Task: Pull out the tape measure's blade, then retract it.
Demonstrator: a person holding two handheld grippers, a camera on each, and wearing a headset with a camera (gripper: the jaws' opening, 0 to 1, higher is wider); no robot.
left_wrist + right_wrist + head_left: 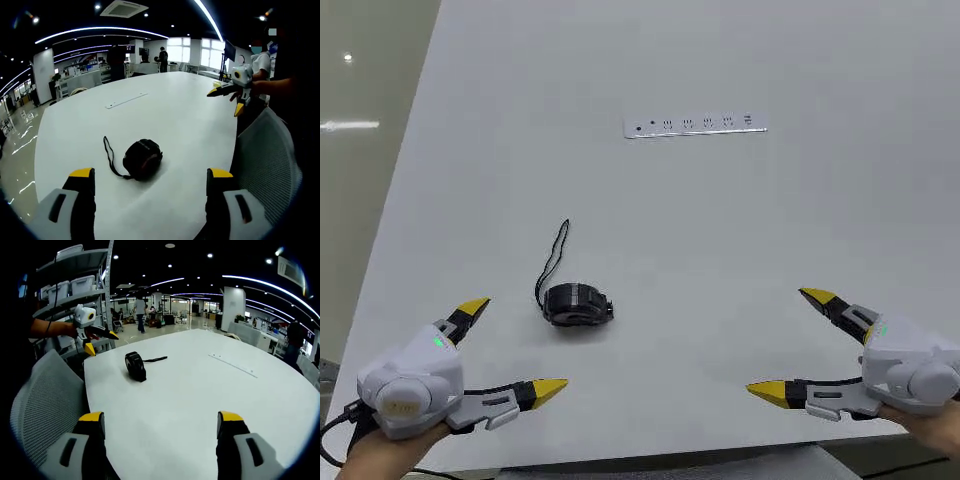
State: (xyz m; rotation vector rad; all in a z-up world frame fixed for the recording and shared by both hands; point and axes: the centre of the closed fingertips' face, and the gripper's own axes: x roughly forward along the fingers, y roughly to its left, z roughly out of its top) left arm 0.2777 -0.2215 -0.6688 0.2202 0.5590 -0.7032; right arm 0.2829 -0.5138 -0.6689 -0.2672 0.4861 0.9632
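A black tape measure [574, 303] lies on the white table [720, 220], its thin black wrist strap [556, 252] trailing away toward the far side. My left gripper [510, 345] is at the table's near-left edge, open, with the tape measure [142, 158] just ahead of its yellow-tipped jaws. My right gripper [800, 340] hovers at the near-right edge, open and holding nothing. From the right gripper view the tape measure [135, 366] lies far ahead on the left, with the left gripper [102, 340] beyond it. The right gripper [227, 97] appears at the right of the left gripper view.
A white power strip [695, 126] lies flat toward the far side of the table. A grey mesh chair back [45, 395] stands at the near edge. The table's left edge [395, 200] drops off to a glossy floor. People stand far off in the office.
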